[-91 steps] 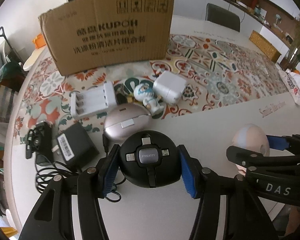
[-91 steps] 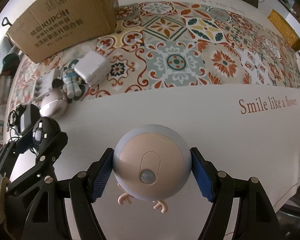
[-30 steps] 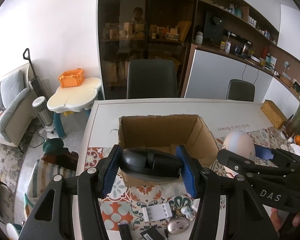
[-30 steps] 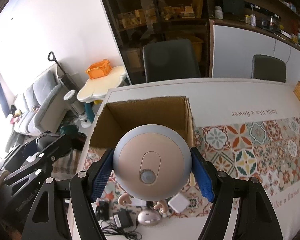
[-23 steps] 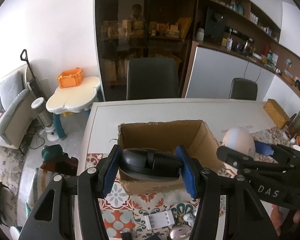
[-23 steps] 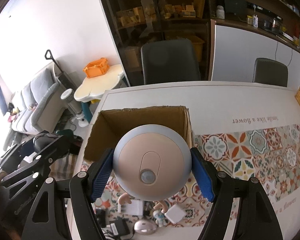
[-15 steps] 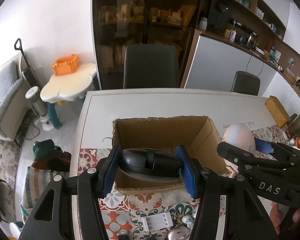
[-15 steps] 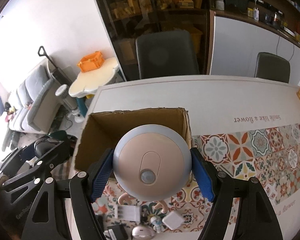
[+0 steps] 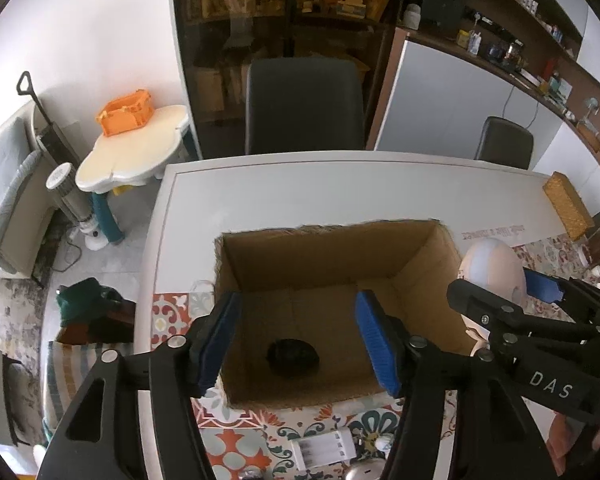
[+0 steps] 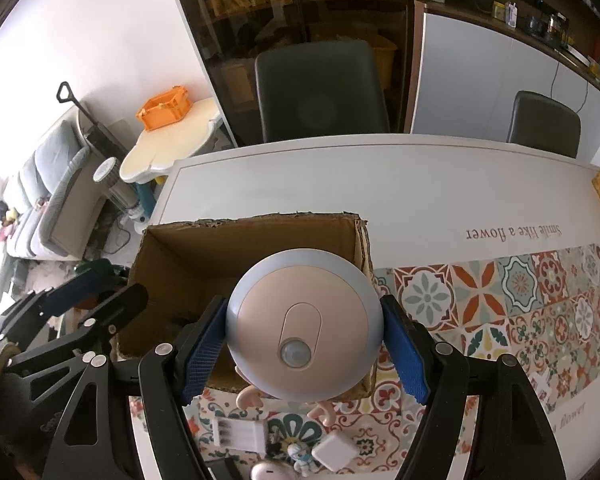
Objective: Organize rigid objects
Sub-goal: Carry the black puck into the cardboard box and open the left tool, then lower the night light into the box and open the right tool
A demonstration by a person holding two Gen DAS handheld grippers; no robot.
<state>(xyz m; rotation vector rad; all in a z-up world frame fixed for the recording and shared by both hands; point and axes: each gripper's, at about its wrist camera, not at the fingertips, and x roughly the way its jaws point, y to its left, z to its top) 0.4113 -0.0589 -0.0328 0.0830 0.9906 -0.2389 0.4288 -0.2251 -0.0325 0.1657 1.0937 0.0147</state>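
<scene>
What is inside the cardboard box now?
One round black gadget lies on the cardboard box floor. The near-wall corners are hidden by the left gripper.

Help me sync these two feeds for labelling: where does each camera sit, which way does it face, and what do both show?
Left wrist: on the left hand-held gripper, jaws opening with nothing between, looking steeply down into the open brown cardboard box at a black round device; right hand-held gripper at its right edge.
Right wrist: on the right hand-held gripper, clamping a round pink-and-grey sensor light above the box.
Shared: box, white table, dark chair.
</scene>
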